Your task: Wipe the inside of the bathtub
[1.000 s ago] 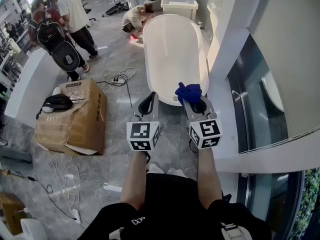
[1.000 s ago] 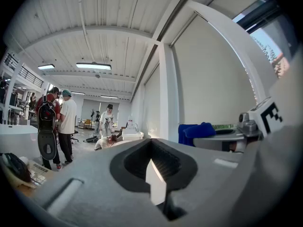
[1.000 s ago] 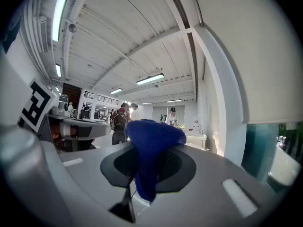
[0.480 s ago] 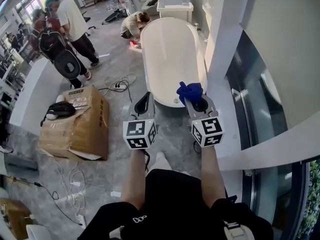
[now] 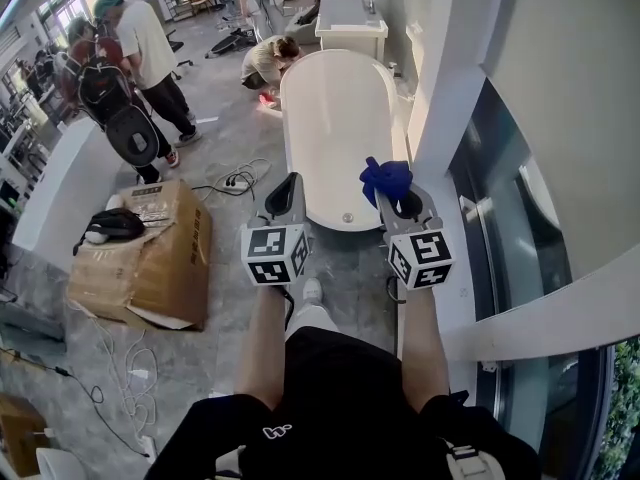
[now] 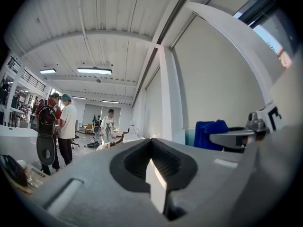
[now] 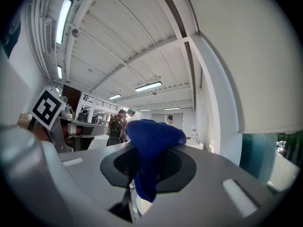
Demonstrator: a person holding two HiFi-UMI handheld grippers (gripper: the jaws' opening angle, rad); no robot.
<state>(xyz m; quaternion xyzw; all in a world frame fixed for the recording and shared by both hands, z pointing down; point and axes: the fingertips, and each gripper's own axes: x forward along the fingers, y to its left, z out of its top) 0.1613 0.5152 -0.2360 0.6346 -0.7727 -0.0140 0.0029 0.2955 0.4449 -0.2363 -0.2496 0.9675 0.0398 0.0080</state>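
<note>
Right gripper [image 5: 396, 196] pinches blue cloth [image 5: 385, 177] above bathtub [image 5: 335, 108] near end; left gripper [image 5: 289, 183] pressed together, apparently empty.

The grey tiled floor [image 5: 215, 133] carries a white bathtub [image 5: 335, 108] at the far right, set lengthwise. A cardboard box [image 5: 150, 258] sits at the near left, and black cables [image 5: 238, 178] lie between box and tub. White cables [image 5: 125, 363] trail nearer. Standing people [image 5: 140, 58] are at the far left, and a kneeling person [image 5: 265, 58] is beside the tub's far end.
</note>
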